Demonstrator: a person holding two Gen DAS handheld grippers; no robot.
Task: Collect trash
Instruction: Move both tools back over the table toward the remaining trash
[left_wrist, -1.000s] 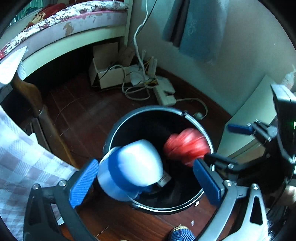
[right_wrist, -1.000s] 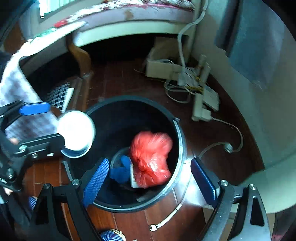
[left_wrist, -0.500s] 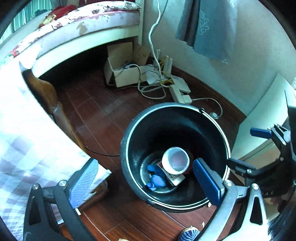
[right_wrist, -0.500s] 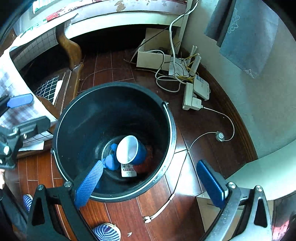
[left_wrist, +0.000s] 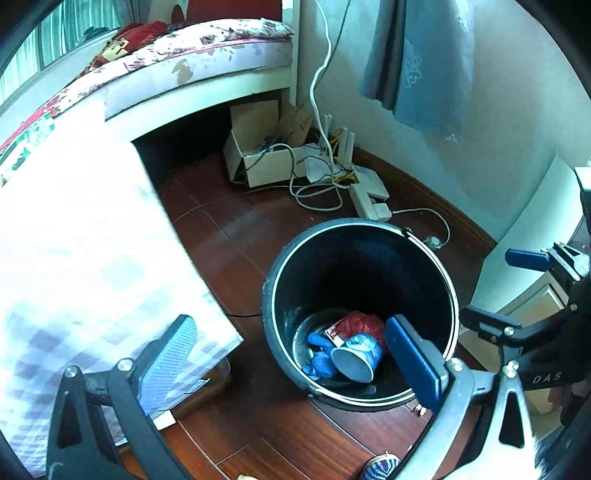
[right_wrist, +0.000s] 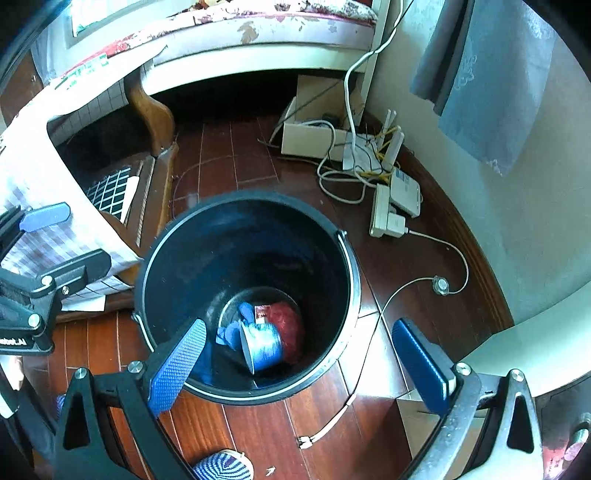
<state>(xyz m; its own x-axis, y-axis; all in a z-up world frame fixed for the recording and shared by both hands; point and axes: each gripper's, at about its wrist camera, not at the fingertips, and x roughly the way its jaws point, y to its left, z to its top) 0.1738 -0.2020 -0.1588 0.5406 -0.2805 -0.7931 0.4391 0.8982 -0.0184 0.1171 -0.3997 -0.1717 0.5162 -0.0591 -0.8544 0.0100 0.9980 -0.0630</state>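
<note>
The bin (left_wrist: 360, 310) stands upright on the floor (left_wrist: 229, 236), near the wall corner and just beside the draped table. The bin is black, round, with a pale rim band. All visible trash lies at the bottom of the bin:

- Cup (left_wrist: 356, 360): blue and white paper, on its side, mouth facing the near wall of the bin. In the right wrist view the cup (right_wrist: 262, 349) lies at the centre of the bin bottom.
- Red bag (left_wrist: 360, 322): crumpled, behind the cup and touching it.
- Blue scrap (left_wrist: 319, 360): crumpled, left of the cup, against it. Material cannot be determined.
- Label card (left_wrist: 334, 331): white and red, partly under the red bag.

Left gripper (left_wrist: 291, 363): released, jaws spread wide, nothing between the pads. It hangs above the near left rim of the bin. The right pad overlaps the bin opening; the left pad sits over the cloth (left_wrist: 85, 258).

Right gripper (right_wrist: 299, 363): released, jaws spread wide, nothing held. It hangs above the near rim of the bin (right_wrist: 245, 295). The left pad overlaps the bin interior; the right pad sits over the floor outside the bin.

Surroundings:

- Checked cloth covers the table at the left edge of the floor.
- Bed (left_wrist: 207, 55) runs along the far side.
- Cardboard box (left_wrist: 266, 155), cables (left_wrist: 314, 184) and a power strip (left_wrist: 369, 205) lie at the far corner of the floor, apart from the bin.
- Blue towel (left_wrist: 424, 66) hangs on the wall
</note>
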